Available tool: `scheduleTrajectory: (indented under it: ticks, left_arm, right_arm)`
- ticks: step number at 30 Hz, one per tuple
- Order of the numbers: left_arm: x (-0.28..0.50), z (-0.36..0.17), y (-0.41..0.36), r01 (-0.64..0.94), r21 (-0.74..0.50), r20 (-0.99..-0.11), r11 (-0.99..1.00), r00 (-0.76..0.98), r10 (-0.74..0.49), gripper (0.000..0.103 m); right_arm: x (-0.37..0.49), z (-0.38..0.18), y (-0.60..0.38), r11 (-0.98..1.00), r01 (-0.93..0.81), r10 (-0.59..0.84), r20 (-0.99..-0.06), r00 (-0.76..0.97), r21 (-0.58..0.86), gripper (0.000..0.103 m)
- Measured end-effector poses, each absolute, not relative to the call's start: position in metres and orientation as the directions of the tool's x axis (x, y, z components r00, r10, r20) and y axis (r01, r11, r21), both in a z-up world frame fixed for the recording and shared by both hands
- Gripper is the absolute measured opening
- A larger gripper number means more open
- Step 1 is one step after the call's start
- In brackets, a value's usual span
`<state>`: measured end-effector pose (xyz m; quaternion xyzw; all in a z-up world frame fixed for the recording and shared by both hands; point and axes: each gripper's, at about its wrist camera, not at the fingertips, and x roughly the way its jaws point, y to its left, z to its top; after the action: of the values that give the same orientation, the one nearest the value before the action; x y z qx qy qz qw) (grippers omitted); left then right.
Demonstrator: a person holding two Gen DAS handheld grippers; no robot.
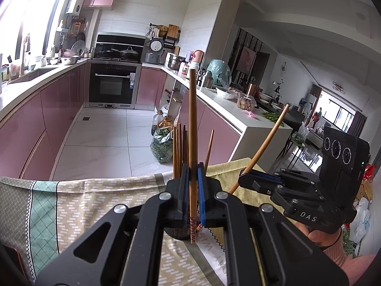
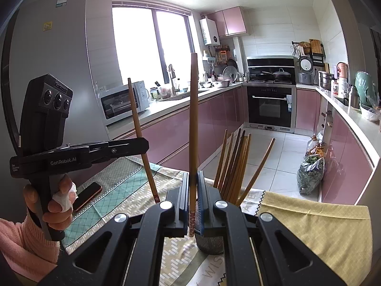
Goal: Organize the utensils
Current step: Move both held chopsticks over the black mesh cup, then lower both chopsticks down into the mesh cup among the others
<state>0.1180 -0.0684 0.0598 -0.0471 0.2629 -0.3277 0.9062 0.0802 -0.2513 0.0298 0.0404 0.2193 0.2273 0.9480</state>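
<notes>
In the left wrist view my left gripper [image 1: 193, 170] is shut on one upright wooden chopstick [image 1: 192, 124]. Behind it several chopsticks [image 1: 179, 150] stand in a dark holder [image 1: 177, 234]. At the right, my right gripper [image 1: 244, 178] is shut on a tilted chopstick [image 1: 266, 143]. In the right wrist view my right gripper [image 2: 193, 177] pinches its upright chopstick [image 2: 193, 119] just left of the metal mesh holder [image 2: 210, 244], which has several chopsticks [image 2: 234, 166] fanned out in it. My left gripper [image 2: 144, 145] holds its chopstick [image 2: 139, 131] to the left.
A patterned tablecloth [image 2: 114, 190] covers the table, with a yellow cloth [image 2: 321, 228] at the right and a phone [image 2: 87, 195] at the left. A person's hand [image 2: 57, 205] grips the left handle. Pink kitchen cabinets, an oven and a bag of greens [image 2: 309, 174] lie beyond the table edge.
</notes>
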Motion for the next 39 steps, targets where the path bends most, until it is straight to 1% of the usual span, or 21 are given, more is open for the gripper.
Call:
scheduleTrajectory:
  ticks: [17,24,39]
  left_arm:
    - [0.122,0.066,-0.075,0.576,-0.248,-0.410,0.779,0.666,-0.623,0.007]
    - [0.123,0.063,-0.075,0.570,-0.253,-0.415,0.782,0.666,-0.620,0.007]
    - [0.132,0.057,-0.080,0.546,-0.253,-0.450,0.798,0.664,-0.597,0.007]
  right_arm:
    - [0.090,0.039,-0.250,0.898,-0.405,0.440,-0.373,0.817,0.172,0.006]
    - [0.097,0.040,-0.254,0.901,-0.394,0.435,-0.369,0.822,0.182,0.006]
    - [0.113,0.034,-0.249,0.912,-0.366,0.410,-0.393,0.823,0.185,0.006]
